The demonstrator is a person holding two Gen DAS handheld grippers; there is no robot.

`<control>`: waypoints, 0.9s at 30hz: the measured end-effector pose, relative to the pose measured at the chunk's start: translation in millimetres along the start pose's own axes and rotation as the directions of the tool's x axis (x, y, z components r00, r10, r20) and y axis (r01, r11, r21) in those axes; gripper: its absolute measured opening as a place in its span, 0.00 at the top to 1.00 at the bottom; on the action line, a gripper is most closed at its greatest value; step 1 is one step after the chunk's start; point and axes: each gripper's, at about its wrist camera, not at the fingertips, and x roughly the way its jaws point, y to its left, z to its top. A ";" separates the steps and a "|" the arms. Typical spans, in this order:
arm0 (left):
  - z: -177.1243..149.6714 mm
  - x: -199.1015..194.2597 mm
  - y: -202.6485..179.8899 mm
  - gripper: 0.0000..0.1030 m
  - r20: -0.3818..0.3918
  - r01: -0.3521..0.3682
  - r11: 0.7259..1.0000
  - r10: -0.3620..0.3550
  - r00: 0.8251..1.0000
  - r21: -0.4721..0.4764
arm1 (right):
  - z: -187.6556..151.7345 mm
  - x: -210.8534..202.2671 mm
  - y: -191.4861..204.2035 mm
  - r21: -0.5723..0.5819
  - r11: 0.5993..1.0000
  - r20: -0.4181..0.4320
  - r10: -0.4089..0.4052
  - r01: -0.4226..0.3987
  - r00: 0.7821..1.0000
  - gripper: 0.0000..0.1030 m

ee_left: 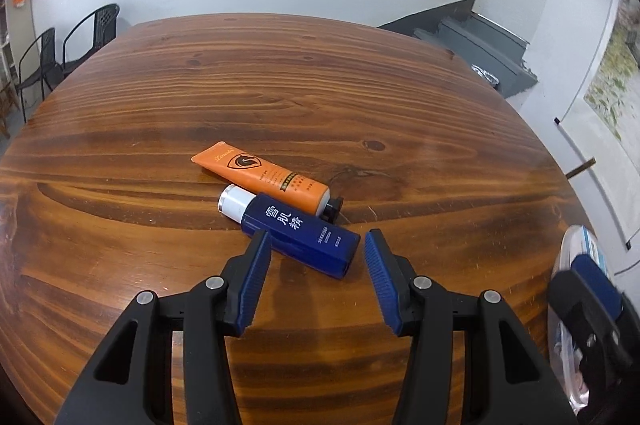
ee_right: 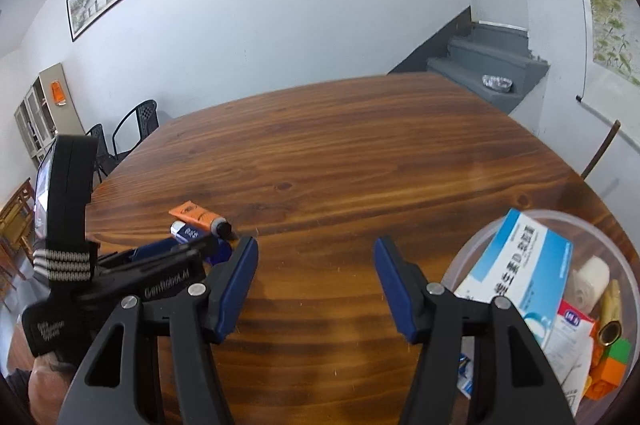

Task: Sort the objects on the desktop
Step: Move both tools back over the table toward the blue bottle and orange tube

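A dark blue bottle [ee_left: 298,231] with a white cap lies on the wooden table [ee_left: 280,85]. An orange tube [ee_left: 260,173] with a black cap lies against its far side. My left gripper [ee_left: 316,241] is open low over the table, and the bottle's base end lies slantwise between its fingertips with a gap at the right pad. My right gripper [ee_right: 316,245] is open over bare wood with nothing between its fingers. Left of it in the right wrist view are the left gripper [ee_right: 208,245], the bottle [ee_right: 186,233] and the tube [ee_right: 196,215].
A clear round container [ee_right: 480,245] at the table's right holds a blue-and-white medicine box [ee_right: 516,265], a bandage roll [ee_right: 592,279], sachets and orange and green blocks. Black chairs [ee_left: 80,41] stand beyond the far left edge, grey steps [ee_right: 488,61] beyond the far right.
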 end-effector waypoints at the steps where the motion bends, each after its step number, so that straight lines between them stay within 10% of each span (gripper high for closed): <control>1: 2.2 3.9 0.3 0.49 -0.002 -0.005 1.000 0.005 1.000 -0.004 | -0.4 0.2 -0.9 0.005 1.000 -0.001 0.003 -0.003 1.000 0.37; 19: 5.4 1.7 28.2 0.44 -0.019 -0.146 0.989 0.146 0.989 -0.028 | -5.7 -1.9 8.0 -0.033 0.999 -0.009 0.019 -0.019 1.000 0.36; 27: 7.8 4.1 31.2 0.44 -0.029 -0.056 0.990 0.053 0.998 -0.126 | -6.3 -1.2 10.5 -0.044 0.999 -0.008 0.021 -0.022 1.000 0.36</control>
